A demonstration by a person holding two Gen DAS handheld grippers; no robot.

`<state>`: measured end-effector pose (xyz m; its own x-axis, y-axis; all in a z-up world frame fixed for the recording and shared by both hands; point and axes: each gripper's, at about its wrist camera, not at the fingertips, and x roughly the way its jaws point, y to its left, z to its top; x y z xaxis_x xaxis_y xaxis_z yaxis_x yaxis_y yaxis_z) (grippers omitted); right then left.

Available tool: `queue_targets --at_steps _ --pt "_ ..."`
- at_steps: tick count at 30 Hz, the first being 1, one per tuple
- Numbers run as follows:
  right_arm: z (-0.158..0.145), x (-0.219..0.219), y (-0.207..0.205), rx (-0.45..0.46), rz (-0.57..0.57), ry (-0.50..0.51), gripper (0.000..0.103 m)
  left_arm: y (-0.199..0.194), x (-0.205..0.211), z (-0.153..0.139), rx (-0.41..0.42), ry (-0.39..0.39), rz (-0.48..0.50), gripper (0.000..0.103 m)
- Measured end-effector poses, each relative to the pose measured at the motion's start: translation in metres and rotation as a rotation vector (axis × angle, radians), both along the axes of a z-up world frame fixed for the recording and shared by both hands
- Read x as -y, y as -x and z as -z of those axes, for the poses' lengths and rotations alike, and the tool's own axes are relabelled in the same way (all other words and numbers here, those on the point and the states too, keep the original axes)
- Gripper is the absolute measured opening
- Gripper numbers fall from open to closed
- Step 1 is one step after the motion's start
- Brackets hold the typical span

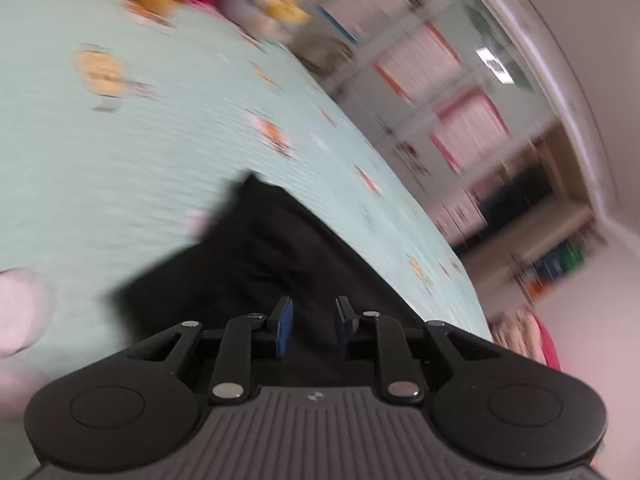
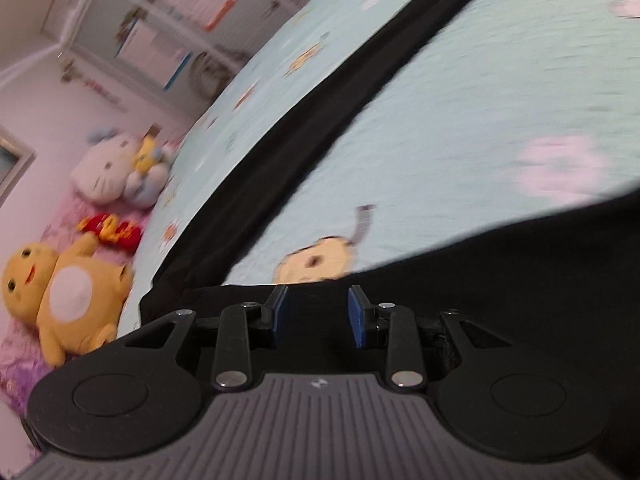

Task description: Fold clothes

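Two plush toys [image 2: 80,292], black garment [image 2: 320,120], bedspread [image 2: 460,120]

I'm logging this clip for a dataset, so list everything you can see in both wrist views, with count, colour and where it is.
black garment: one, black, spread across the bed, running from under both grippers to the far edge
bedspread: one, pale green with cartoon prints, covers the bed
yellow plush toy: one, yellow with a white belly, on the pink cover beside the bed
white plush toy: one, white, beyond the yellow one
red item: one, red and yellow, between the two toys; too blurred to identify
shelving: one unit, white with pink panels, against the wall
left hand-held gripper: one, black with blue pads, above the garment
right hand-held gripper: one, black with blue pads, above the garment
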<state>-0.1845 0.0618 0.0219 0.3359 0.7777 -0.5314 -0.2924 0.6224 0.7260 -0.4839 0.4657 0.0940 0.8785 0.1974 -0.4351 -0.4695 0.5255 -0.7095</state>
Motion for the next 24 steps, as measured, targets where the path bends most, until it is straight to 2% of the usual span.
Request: queue_targets --at_steps 3,7,9,10,12,13,16,18,20,21,23,24 --pt "-0.005 -0.041 -0.012 0.016 -0.075 -0.03 0.033 -0.048 0.004 0.01 -0.05 -0.028 0.132 0.022" --pt "-0.015 -0.09 -0.031 0.049 -0.162 -0.054 0.033 -0.079 0.018 0.046 -0.133 -0.002 0.278 0.022" --pt "-0.011 -0.107 -0.042 0.018 -0.188 -0.066 0.033 -0.086 0.03 0.06 -0.186 -0.005 0.346 0.021" --pt "-0.006 -0.112 -0.048 -0.014 -0.189 -0.064 0.033 -0.089 0.039 0.06 -0.205 -0.033 0.373 0.021" --pt "0.004 -0.12 -0.06 -0.076 -0.187 -0.066 0.033 -0.099 0.057 0.051 -0.2 -0.122 0.445 0.021" --pt "0.01 -0.122 -0.066 -0.102 -0.179 -0.068 0.033 -0.106 0.064 0.046 -0.186 -0.142 0.475 0.022" --pt "0.026 -0.129 -0.083 -0.177 -0.146 -0.076 0.034 -0.132 0.081 0.04 -0.12 -0.142 0.534 0.028" --pt "0.035 -0.132 -0.091 -0.228 -0.091 -0.116 0.034 -0.154 0.09 0.043 -0.11 -0.171 0.562 0.029" --pt "0.039 -0.133 -0.096 -0.265 -0.047 -0.159 0.039 -0.175 0.1 0.052 -0.113 -0.195 0.608 0.029" --pt "0.041 -0.135 -0.098 -0.276 -0.035 -0.171 0.039 -0.184 0.104 0.06 -0.123 -0.19 0.632 0.029" --pt "0.047 -0.142 -0.099 -0.288 -0.025 -0.187 0.038 -0.195 0.11 0.08 -0.152 -0.112 0.678 0.025" --pt "0.047 -0.147 -0.1 -0.286 -0.03 -0.19 0.037 -0.192 0.113 0.088 -0.142 -0.077 0.703 0.025"
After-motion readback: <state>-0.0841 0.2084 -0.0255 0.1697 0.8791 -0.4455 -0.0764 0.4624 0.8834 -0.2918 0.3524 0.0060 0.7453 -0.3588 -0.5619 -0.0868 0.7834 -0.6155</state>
